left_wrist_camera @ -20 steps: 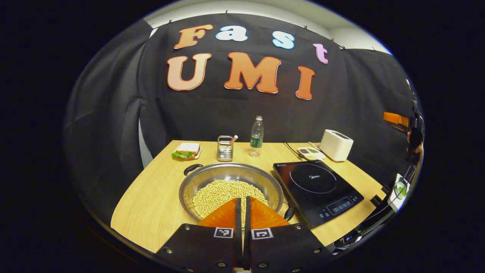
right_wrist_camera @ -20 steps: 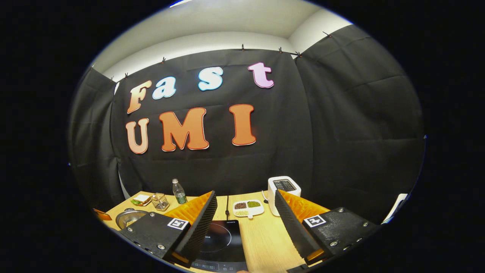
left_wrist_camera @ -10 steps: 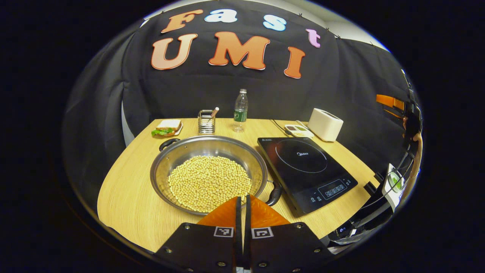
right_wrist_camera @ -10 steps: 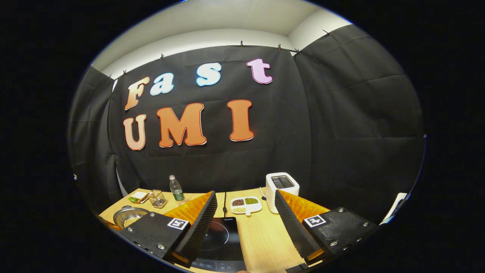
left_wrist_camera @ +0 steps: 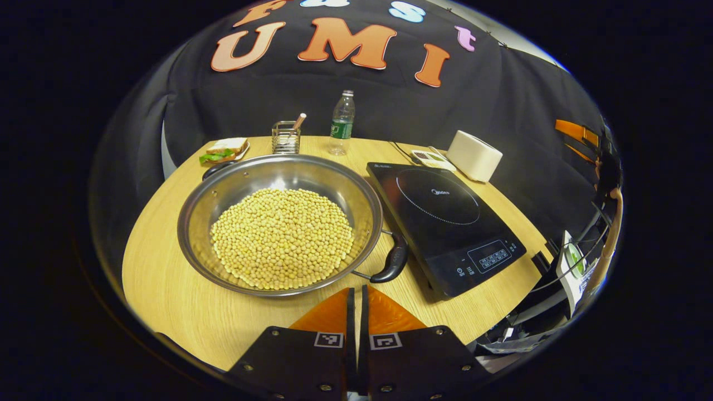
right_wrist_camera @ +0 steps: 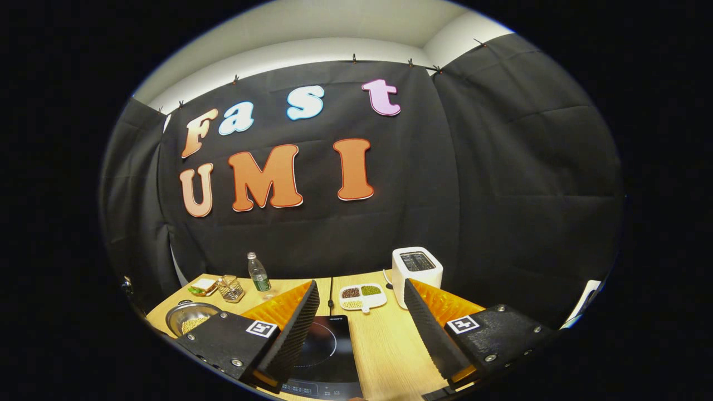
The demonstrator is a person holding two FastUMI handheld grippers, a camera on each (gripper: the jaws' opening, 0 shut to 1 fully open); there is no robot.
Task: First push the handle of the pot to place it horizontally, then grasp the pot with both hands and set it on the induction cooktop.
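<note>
Left gripper (left_wrist_camera: 356,289) closed, just short of pot (left_wrist_camera: 278,223).

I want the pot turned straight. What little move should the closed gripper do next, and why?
Probably ease the shut left gripper forward to the pot's near black handle and nudge it. That handle sits askew toward the cooktop, untouched.

black cloth wall (right_wrist_camera: 501,195) behind wooden table (left_wrist_camera: 167,278)

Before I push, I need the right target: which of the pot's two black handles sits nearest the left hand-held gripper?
The handle on the pot's cooktop side, just ahead of the shut left hand-held gripper. The other handle lies at the far rim by the sandwich.
</note>
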